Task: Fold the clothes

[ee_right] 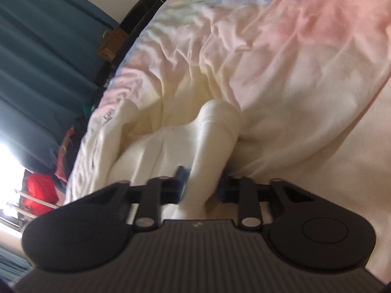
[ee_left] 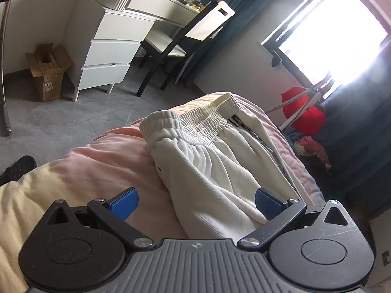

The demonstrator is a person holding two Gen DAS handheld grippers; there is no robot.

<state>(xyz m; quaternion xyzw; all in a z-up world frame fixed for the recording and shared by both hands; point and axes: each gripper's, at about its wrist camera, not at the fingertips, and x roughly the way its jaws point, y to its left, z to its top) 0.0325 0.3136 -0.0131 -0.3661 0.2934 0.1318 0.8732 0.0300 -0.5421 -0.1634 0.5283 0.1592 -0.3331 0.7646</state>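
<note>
White trousers (ee_left: 220,171) lying on a pink and cream bedspread (ee_left: 102,161), elastic waistband (ee_left: 195,122) at the far end near the bed's edge, a dark printed stripe (ee_left: 266,146) running down the side seam. Left gripper (ee_left: 196,204) low over the near part of the trousers, jaws wide open, blue pads (ee_left: 124,204) well apart: one pad over bare bedspread, the other over the white cloth, nothing pinched between them. Right gripper (ee_right: 200,185) nearly closed, its pads pressing from both sides on a raised fold of the same white cloth (ee_right: 210,146); picture somewhat blurred there, yet the fold plainly stands up between the pads and bulges beyond them. Crumpled bedspread (ee_right: 268,61) beyond the fold, with pink and blue patches. Past the bed, from the left wrist view: a white drawer unit (ee_left: 110,56), a black chair (ee_left: 183,46) with a pale seat, an open cardboard box (ee_left: 47,73) on the grey floor (ee_left: 61,122), teal curtains (ee_left: 244,2), a bright window (ee_left: 337,34), a red bag (ee_left: 303,109) below it.
</note>
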